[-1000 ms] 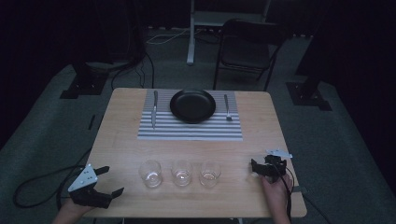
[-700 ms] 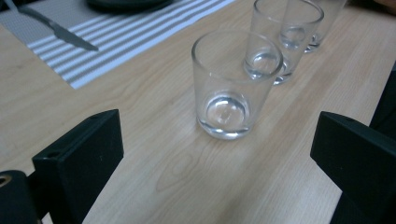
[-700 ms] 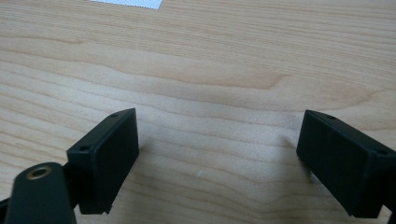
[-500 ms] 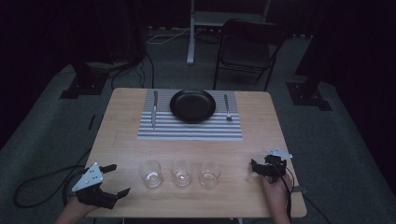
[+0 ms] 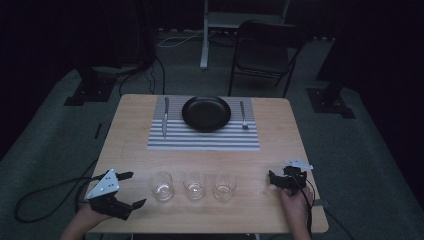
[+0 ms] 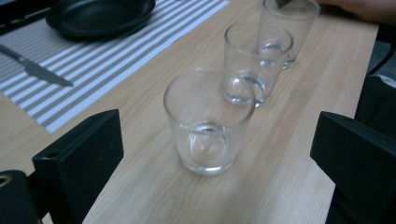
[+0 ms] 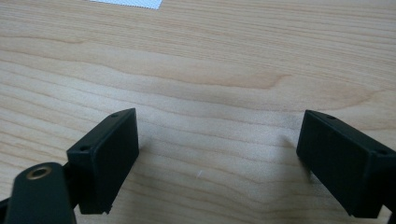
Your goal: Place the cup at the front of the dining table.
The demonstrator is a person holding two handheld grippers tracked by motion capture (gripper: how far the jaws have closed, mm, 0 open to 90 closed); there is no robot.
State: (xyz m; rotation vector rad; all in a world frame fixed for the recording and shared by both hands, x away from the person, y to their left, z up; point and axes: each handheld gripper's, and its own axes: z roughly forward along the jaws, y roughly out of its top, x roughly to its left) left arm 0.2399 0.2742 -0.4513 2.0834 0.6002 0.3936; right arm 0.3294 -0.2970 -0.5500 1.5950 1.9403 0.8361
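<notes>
Left gripper (image 5: 129, 189) has shifted toward the 3 glasses since the earlier frames, jaws spread, nothing between them. Nearest glass (image 6: 208, 120) stands upright just ahead of it on the table (image 5: 280, 155). Right gripper (image 5: 276, 179) rests in place, jaws spread over bare wood.
</notes>
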